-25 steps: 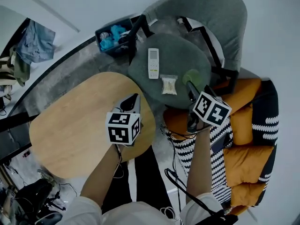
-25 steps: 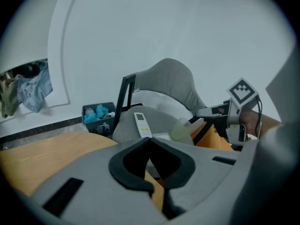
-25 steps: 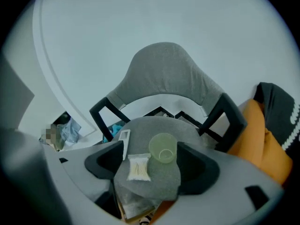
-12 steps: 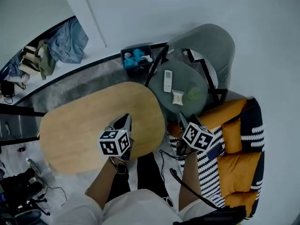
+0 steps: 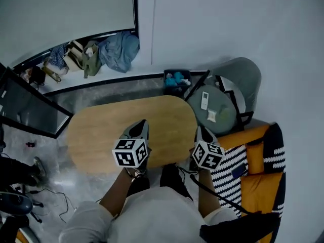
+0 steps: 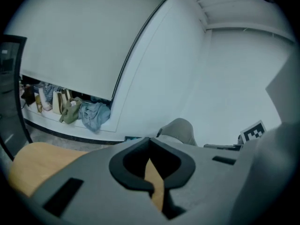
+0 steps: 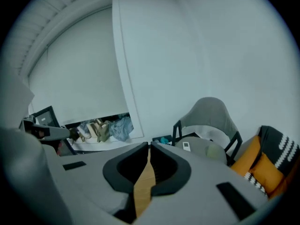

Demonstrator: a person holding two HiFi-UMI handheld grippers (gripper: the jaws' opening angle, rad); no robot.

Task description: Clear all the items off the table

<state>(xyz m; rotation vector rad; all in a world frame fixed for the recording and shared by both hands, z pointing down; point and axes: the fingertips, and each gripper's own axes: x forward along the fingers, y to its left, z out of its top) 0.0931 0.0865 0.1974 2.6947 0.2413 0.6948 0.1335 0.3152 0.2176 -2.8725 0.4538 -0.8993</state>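
The oval wooden table [image 5: 101, 130] has a bare top. My left gripper [image 5: 141, 123] hangs over its near edge, jaws shut with nothing in them; in the left gripper view [image 6: 149, 142] the tips meet. My right gripper [image 5: 202, 131] is off the table's right end, its jaws having just been closing on nothing, and they now stand shut [image 7: 149, 146]. On the grey chair seat [image 5: 225, 119] beyond it lie a white remote [image 5: 204, 100], a small packet [image 5: 212, 116] and a green item [image 5: 223, 110].
A dark bin [image 5: 177, 79] with blue things stands behind the table by the chair. Orange cushions and a striped blanket [image 5: 253, 171] lie at the right. Clothes and bags [image 5: 101, 52] are heaped along the back wall. A dark frame [image 5: 30, 110] stands at the left.
Both grippers have risen and drawn back toward the person. The right one left the chair seat and the green item, and its jaws closed empty. The view now takes in more of the room.
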